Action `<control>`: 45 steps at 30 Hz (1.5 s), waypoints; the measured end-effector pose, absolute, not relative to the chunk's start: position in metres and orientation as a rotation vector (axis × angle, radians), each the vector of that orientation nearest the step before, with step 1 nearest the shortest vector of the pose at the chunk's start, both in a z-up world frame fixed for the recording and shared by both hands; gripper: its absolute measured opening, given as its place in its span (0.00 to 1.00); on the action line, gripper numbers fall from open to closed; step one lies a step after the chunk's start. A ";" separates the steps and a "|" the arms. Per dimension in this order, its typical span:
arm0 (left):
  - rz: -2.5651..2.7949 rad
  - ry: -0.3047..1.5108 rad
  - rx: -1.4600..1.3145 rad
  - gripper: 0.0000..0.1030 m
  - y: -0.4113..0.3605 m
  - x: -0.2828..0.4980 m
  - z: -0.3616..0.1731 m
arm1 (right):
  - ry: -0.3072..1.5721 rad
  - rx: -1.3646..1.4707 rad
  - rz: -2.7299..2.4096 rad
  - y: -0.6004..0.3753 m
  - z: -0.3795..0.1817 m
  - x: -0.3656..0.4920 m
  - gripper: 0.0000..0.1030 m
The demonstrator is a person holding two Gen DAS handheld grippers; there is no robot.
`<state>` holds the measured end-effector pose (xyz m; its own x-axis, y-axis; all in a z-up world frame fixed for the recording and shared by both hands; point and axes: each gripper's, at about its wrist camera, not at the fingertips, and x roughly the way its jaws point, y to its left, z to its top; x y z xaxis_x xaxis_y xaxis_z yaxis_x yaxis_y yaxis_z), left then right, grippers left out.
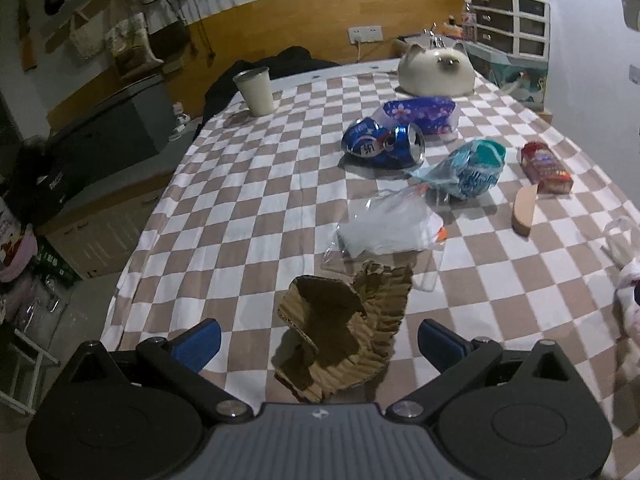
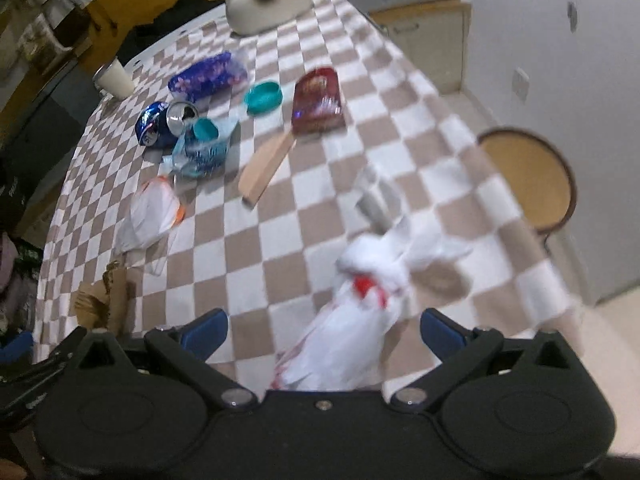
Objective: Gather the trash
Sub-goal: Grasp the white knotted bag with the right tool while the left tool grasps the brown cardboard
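A torn, crumpled brown cardboard piece (image 1: pixel 344 328) lies on the checkered tablecloth (image 1: pixel 248 200) between the wide-apart blue fingers of my left gripper (image 1: pixel 319 326), which is open. In the right wrist view a blurred white plastic bag with red print (image 2: pixel 360 320) sits between the spread fingers of my right gripper (image 2: pixel 324 320), also open. Farther out lie a crushed blue can (image 1: pixel 384 144), a teal plastic cup in wrapping (image 1: pixel 468 172), a clear plastic bag (image 1: pixel 384 224), a red packet (image 1: pixel 546 168) and a purple flowered packet (image 1: pixel 420 114).
A white cat-shaped object (image 1: pixel 436 70) and a pale cup (image 1: pixel 256 90) stand at the table's far end. A wooden wedge (image 1: pixel 524 210) lies beside the red packet, a teal lid (image 2: pixel 263 98) near it. A round stool (image 2: pixel 524 180) stands off the table's right edge.
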<state>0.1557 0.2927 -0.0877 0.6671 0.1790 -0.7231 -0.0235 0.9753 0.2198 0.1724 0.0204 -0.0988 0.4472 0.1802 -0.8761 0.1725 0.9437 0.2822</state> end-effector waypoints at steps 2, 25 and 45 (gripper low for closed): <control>0.107 0.866 0.199 1.00 0.296 0.165 -0.096 | 1.120 0.343 0.012 0.026 -0.105 0.175 1.00; 0.028 0.966 -0.025 0.89 0.281 0.178 -0.134 | 1.062 -0.098 0.236 -0.061 -0.110 0.153 0.88; 0.280 0.857 -0.192 0.84 0.279 0.162 -0.111 | 1.033 0.043 0.436 -0.068 -0.098 0.167 0.79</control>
<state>0.1618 0.2792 -0.1110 0.6213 0.1650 -0.7660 -0.3185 0.9464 -0.0545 0.1670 -0.0681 -0.0982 0.4351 0.3698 -0.8209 -0.3298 0.9138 0.2369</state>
